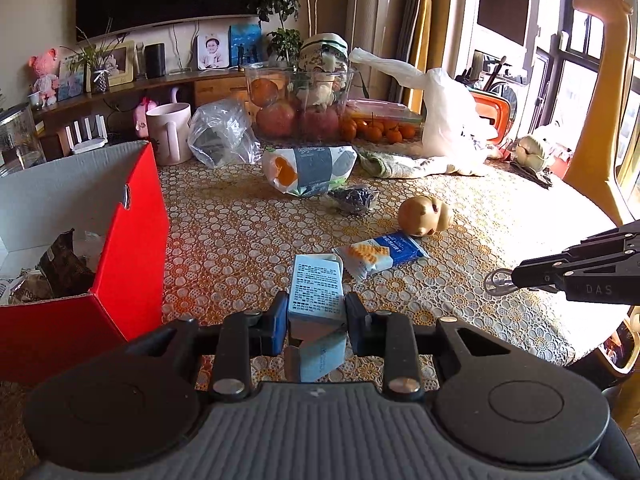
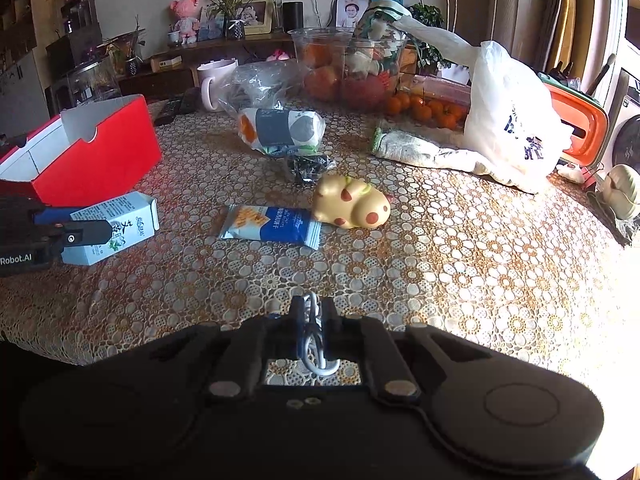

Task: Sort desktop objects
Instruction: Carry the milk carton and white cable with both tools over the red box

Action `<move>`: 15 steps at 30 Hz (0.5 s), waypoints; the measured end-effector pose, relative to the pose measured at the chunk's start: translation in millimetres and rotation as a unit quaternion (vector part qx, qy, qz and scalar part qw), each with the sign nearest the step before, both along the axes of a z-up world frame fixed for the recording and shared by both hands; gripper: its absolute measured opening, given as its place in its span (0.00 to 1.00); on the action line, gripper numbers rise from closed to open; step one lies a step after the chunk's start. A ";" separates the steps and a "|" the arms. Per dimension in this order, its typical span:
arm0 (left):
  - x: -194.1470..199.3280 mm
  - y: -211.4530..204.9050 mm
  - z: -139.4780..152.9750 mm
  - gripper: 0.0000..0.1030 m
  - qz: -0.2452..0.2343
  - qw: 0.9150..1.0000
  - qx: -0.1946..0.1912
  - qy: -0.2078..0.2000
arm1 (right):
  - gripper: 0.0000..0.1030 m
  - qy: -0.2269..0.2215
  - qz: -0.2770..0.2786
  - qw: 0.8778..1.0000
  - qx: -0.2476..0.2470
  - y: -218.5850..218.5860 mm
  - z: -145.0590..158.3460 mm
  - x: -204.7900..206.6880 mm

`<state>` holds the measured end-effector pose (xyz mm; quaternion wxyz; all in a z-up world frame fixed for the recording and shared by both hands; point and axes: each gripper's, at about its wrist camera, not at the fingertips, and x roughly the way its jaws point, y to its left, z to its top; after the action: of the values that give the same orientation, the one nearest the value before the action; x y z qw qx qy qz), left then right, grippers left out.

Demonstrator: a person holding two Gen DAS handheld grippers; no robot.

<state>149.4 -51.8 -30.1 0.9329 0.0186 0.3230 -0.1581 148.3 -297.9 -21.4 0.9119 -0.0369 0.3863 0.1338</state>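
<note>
Left gripper (image 1: 316, 314): clamped on pale blue carton (image 1: 317, 286), right of red box (image 1: 132, 248).
Right gripper (image 2: 313, 312): pinching a metal clip (image 2: 314, 334).

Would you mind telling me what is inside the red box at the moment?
In the left wrist view, the red box holds a dark crumpled snack packet and another wrapper beside it. The box's front wall hides the floor and anything lower down.
</note>
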 end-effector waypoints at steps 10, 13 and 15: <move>-16.6 23.6 29.2 0.28 0.010 1.000 -0.023 -0.006 | 0.07 -0.021 0.037 0.999 0.033 24.5 42.8 -3.2; -24.2 36.2 38.7 0.28 0.017 0.999 -0.028 -0.015 | 0.07 -0.029 0.056 0.997 0.039 37.9 55.8 -4.5; -30.4 47.6 45.5 0.28 0.023 0.999 -0.031 -0.022 | 0.07 -0.034 0.070 0.996 0.042 48.0 64.5 -5.1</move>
<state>118.9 -4.1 15.4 0.9434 -0.0145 0.2974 -0.1460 143.2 -249.9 43.1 0.9137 -0.0304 0.3454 0.2120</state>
